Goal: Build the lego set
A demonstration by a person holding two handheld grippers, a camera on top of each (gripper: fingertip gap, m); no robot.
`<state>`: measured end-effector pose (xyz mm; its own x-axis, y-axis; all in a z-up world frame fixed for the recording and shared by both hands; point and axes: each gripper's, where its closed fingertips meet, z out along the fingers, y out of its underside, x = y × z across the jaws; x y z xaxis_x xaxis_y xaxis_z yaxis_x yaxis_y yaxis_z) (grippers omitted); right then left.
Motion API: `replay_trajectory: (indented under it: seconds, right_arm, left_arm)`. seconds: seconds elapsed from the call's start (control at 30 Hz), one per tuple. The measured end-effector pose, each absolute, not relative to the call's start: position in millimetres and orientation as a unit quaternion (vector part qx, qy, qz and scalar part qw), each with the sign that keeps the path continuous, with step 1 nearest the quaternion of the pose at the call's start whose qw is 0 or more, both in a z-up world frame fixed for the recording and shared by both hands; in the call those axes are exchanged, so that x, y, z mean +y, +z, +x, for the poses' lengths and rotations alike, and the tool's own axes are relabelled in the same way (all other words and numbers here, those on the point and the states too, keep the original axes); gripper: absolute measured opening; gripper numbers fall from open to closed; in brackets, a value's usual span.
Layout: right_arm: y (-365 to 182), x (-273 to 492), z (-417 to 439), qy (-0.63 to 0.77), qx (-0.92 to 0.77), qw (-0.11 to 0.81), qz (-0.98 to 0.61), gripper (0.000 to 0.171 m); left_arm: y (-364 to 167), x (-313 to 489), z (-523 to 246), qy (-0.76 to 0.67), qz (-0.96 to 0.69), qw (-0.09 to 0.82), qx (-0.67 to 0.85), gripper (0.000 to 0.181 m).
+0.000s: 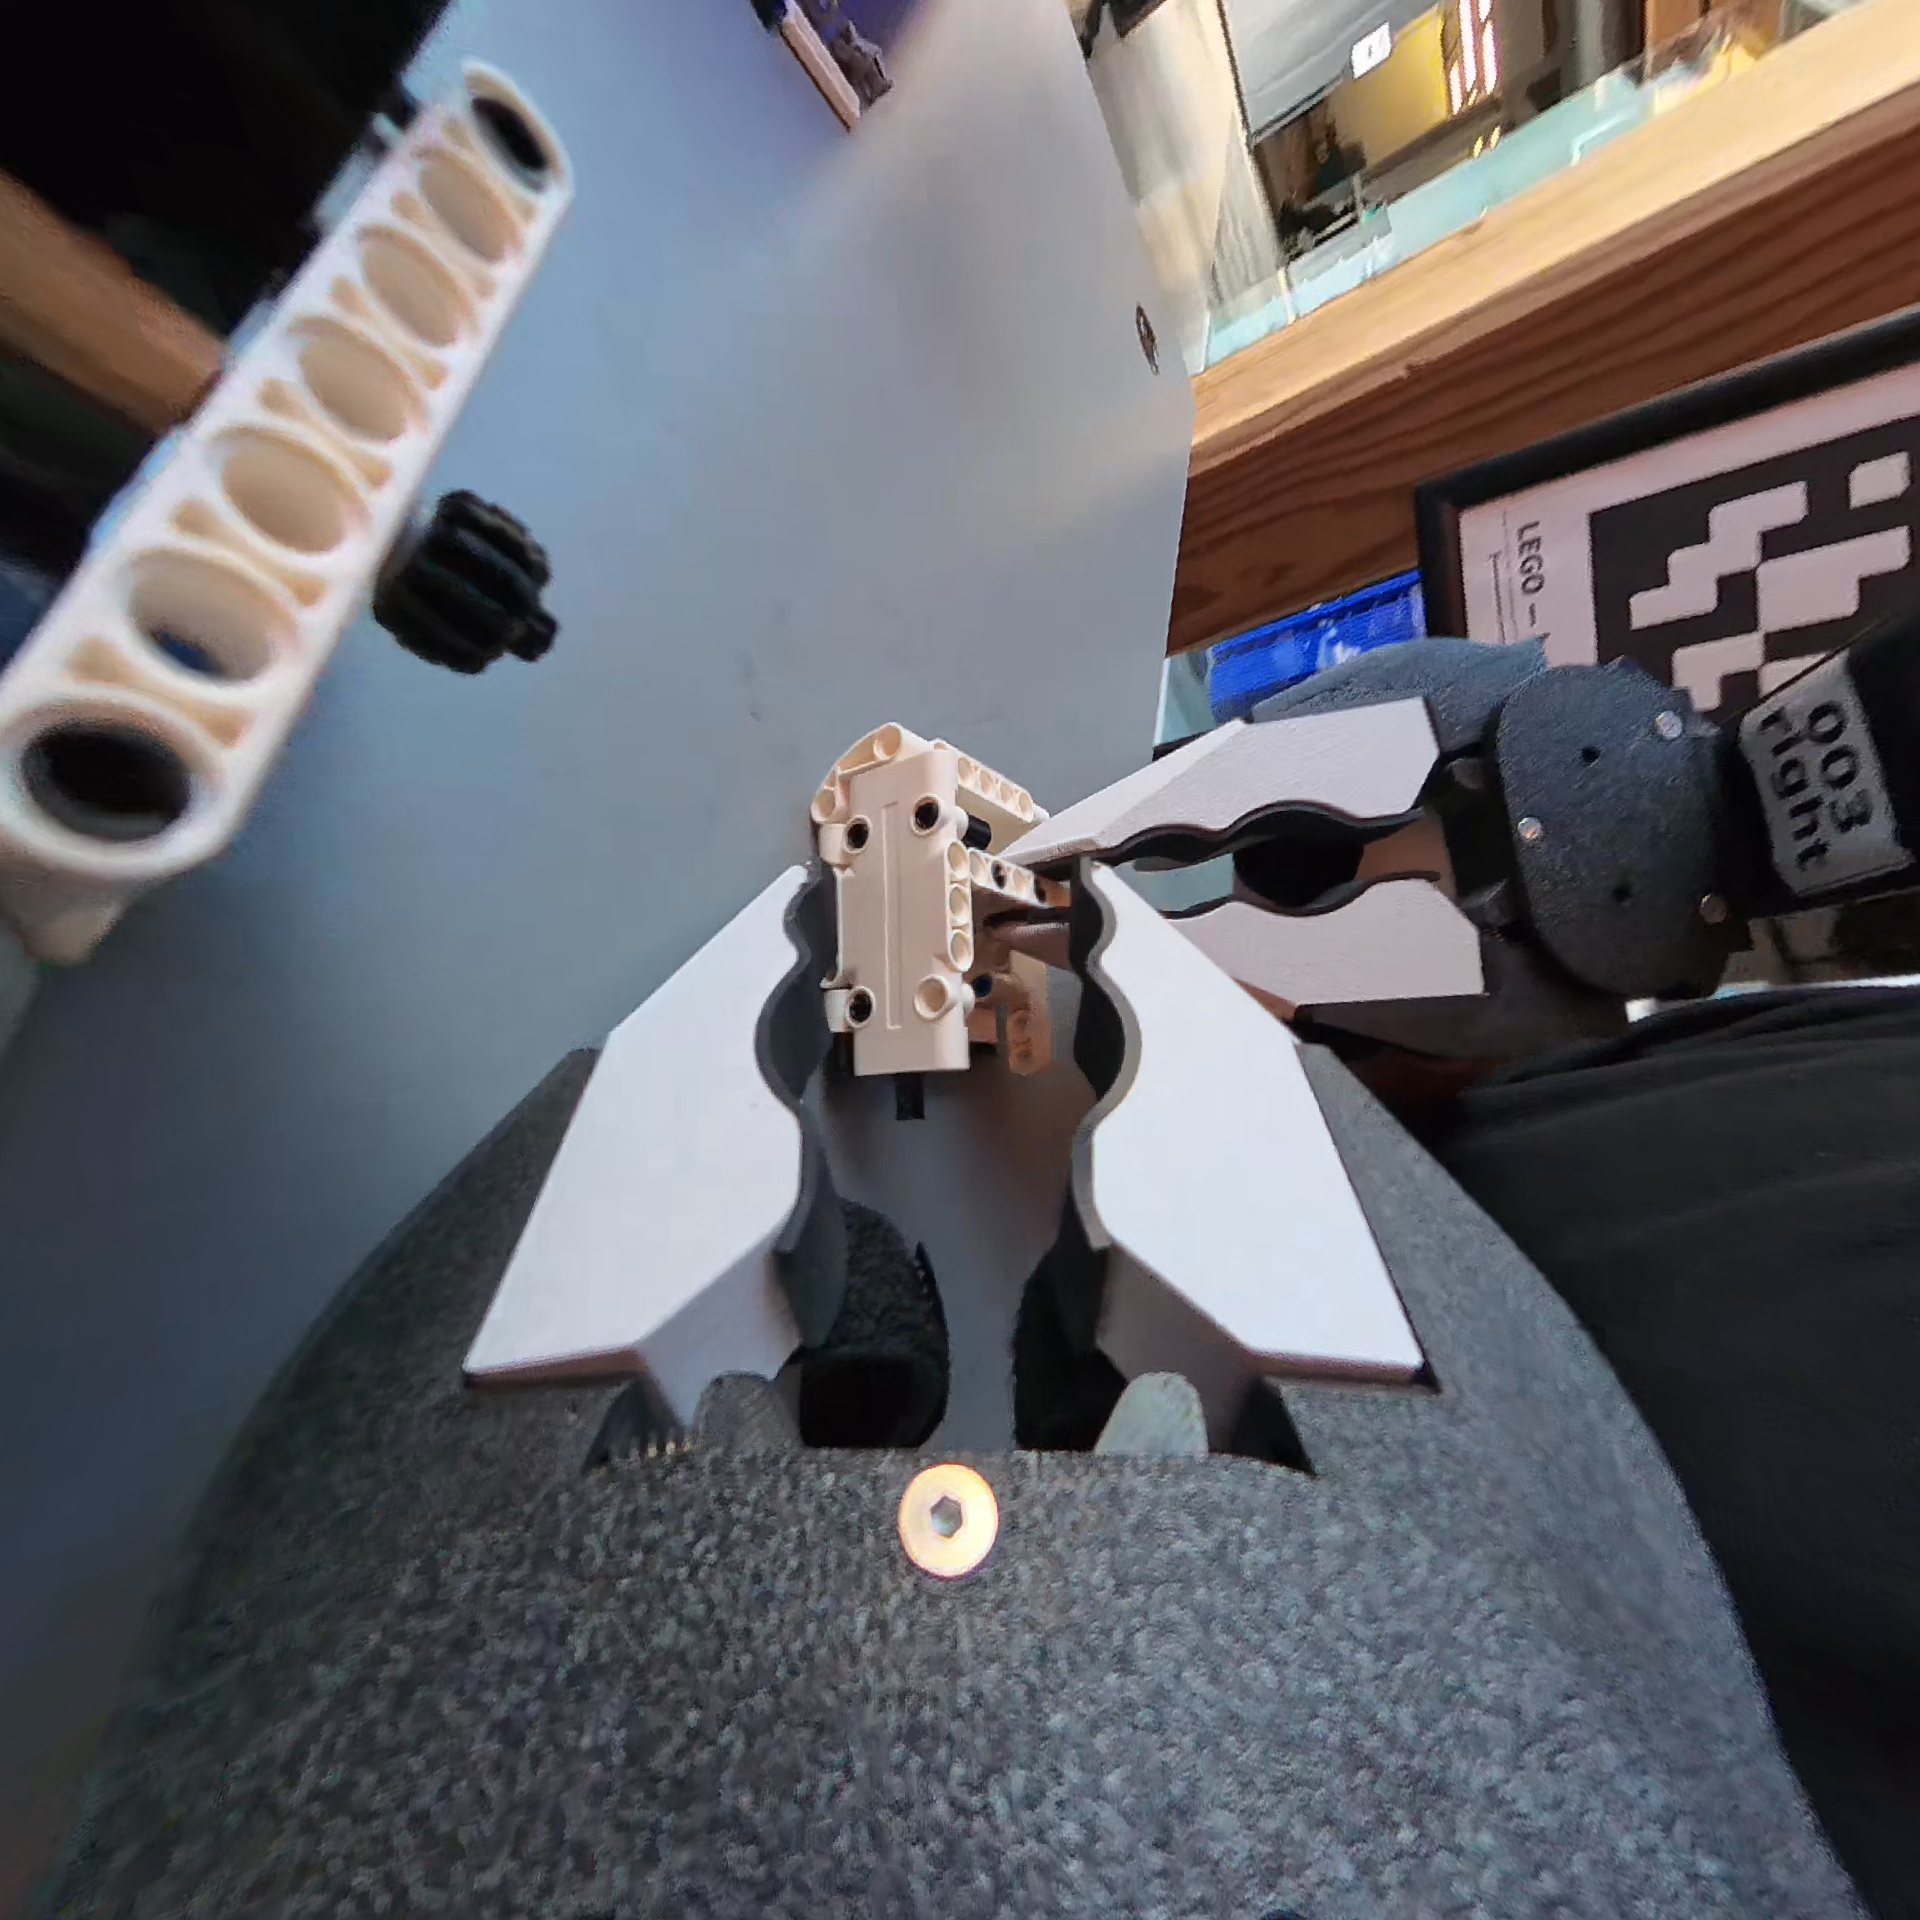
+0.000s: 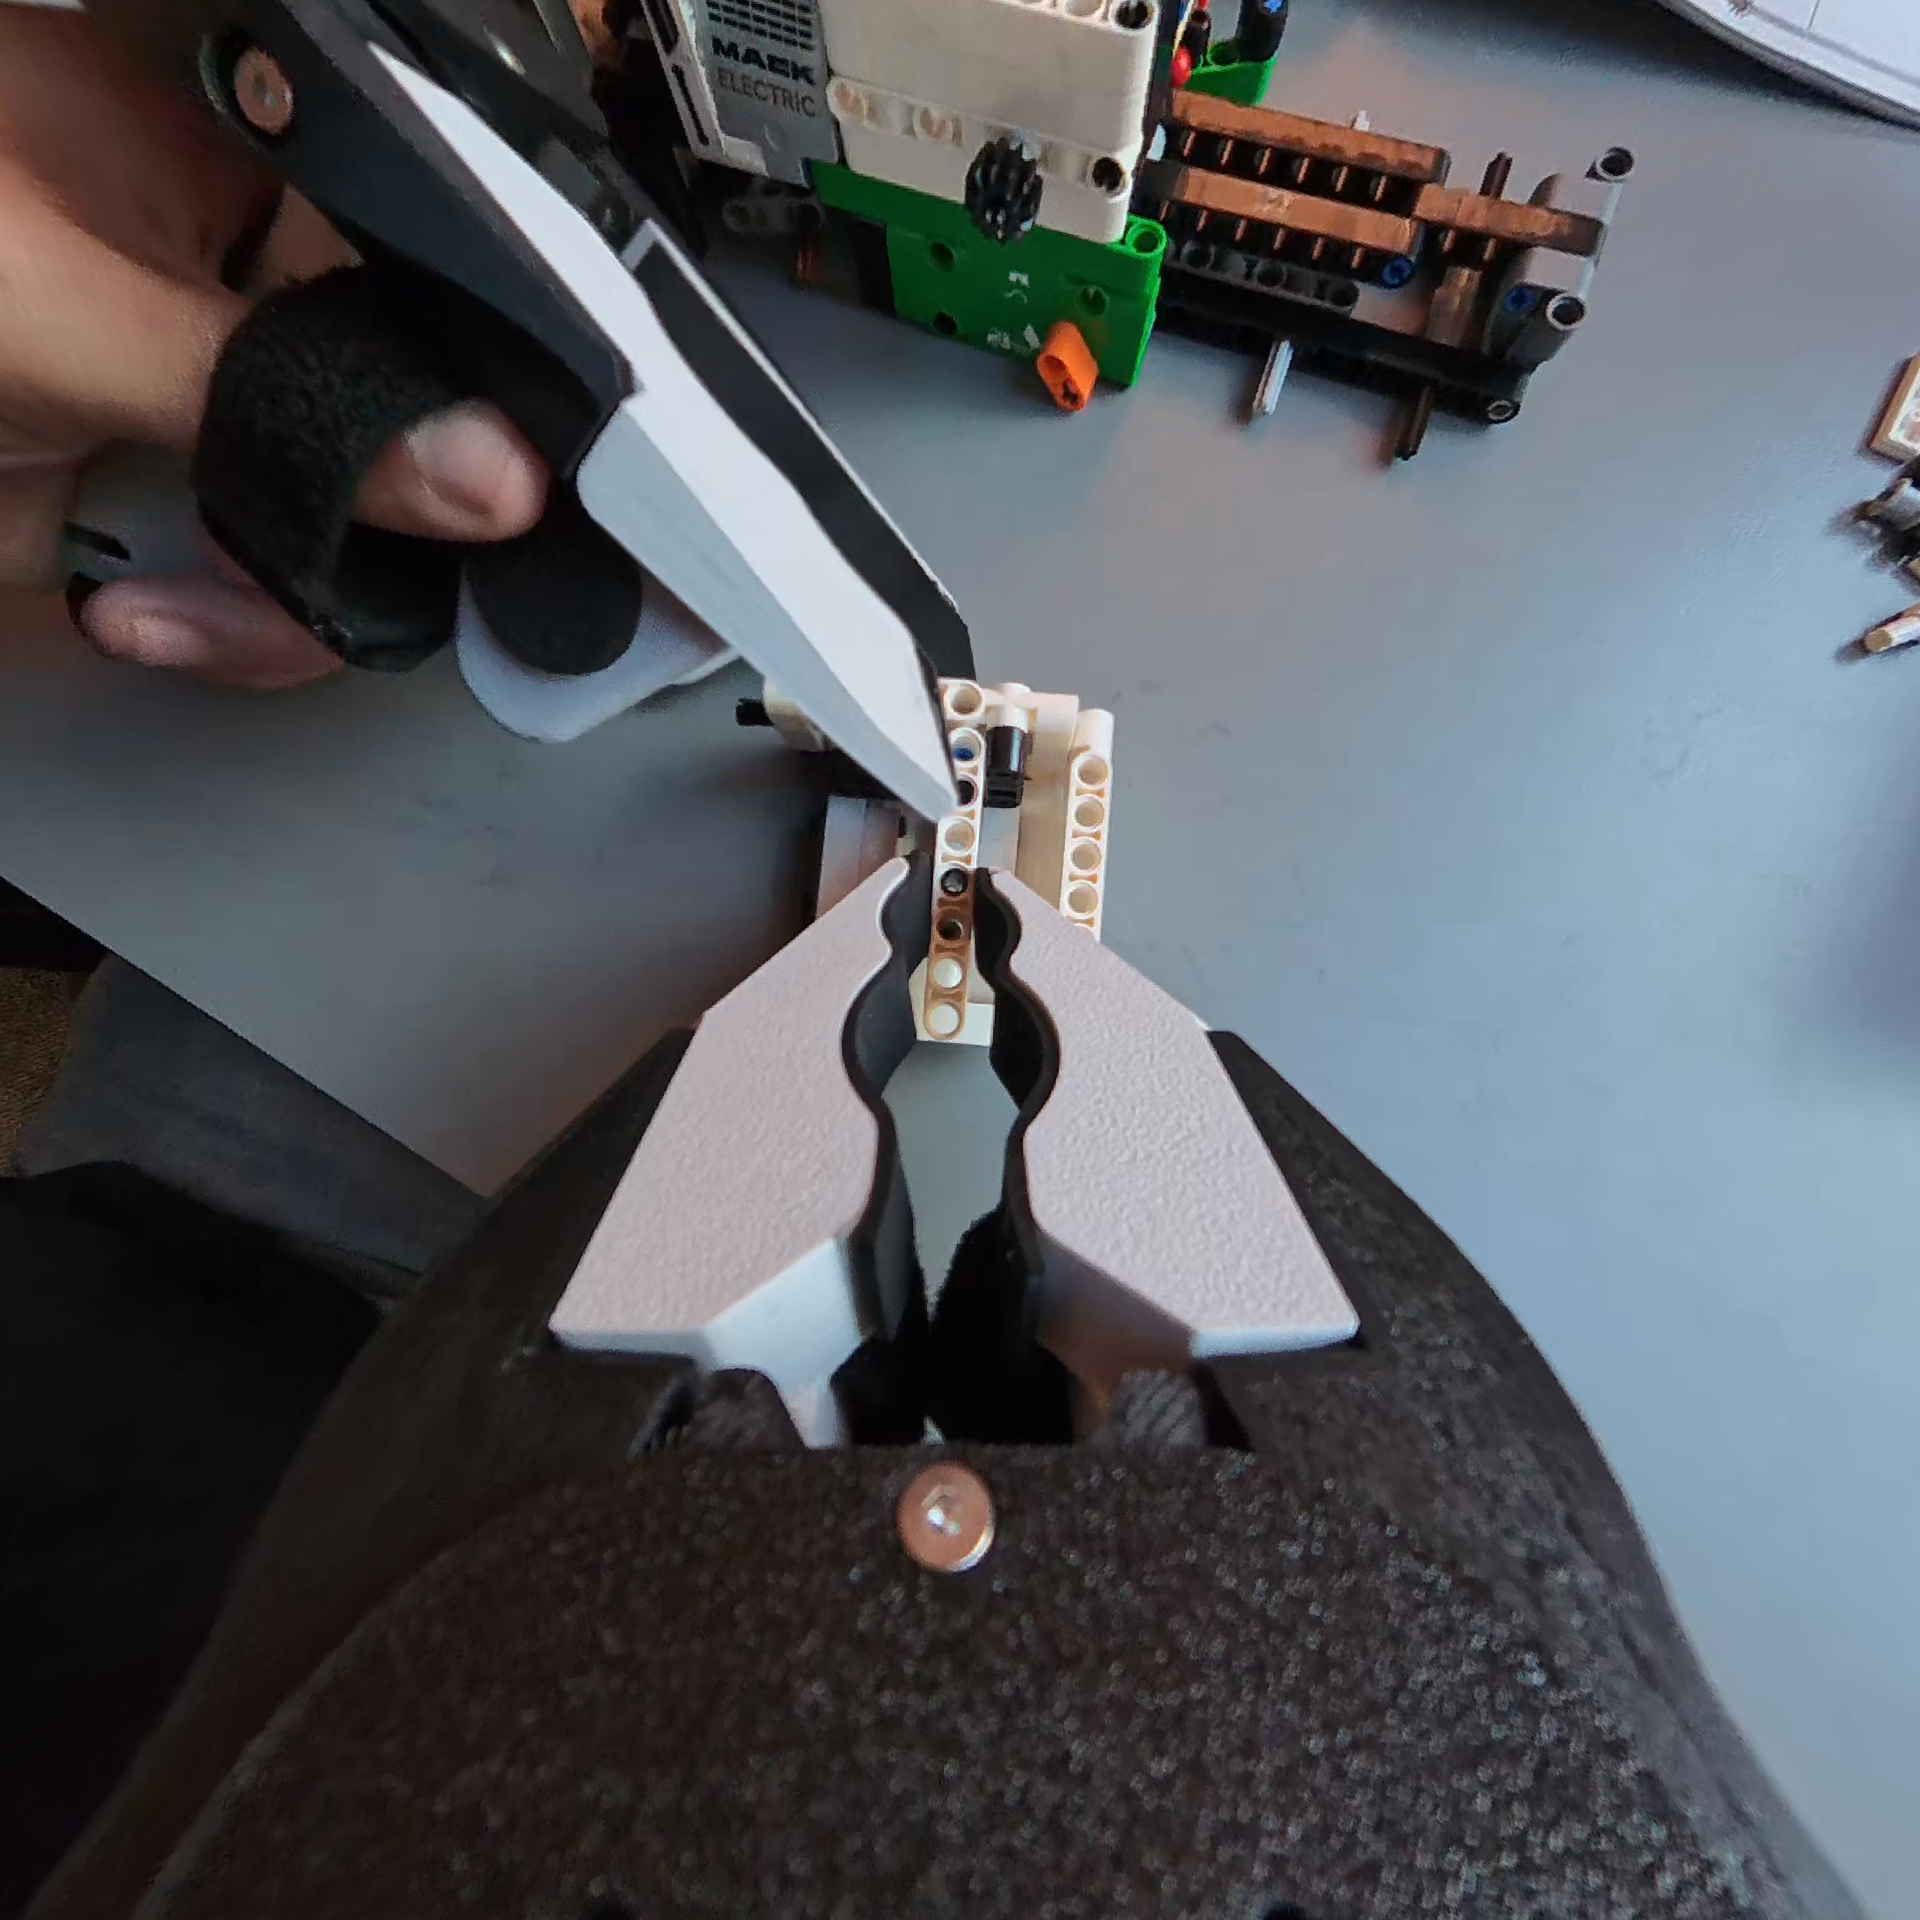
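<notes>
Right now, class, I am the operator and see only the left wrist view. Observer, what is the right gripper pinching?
Observer: The right gripper is shut on a thin white beam sticking out of the assembly.
Operator: What lies beyond it?
Observer: A part-built truck with a green block stands farther back on the table.
Operator: Anything beside the truck?
Observer: An orange piece lies against the green block.

I see a grey table [image 2: 1455, 831]; on it a half-built truck model [image 2: 1039, 208], small loose parts [image 2: 1891, 561] at right edge.
</notes>
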<state>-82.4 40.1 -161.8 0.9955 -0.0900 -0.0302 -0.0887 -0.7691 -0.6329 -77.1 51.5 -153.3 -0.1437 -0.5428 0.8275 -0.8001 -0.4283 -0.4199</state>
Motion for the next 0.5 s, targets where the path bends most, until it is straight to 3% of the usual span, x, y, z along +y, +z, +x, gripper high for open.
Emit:
replay_trajectory:
  seconds: [0.2,0.5]
  right_arm:
    - [-161.8,40.4,-82.2,0.004,0.051,0.345,-0.937,0.007]
    - [-162.9,41.1,-81.6,0.024,0.057,0.361,-0.931,0.007]
  left_arm:
    - [-159.5,55.6,-75.0,0.540,0.673,0.085,-0.498,0.029]
    - [-162.0,55.6,-74.9,0.497,0.667,0.030,-0.553,0.025]
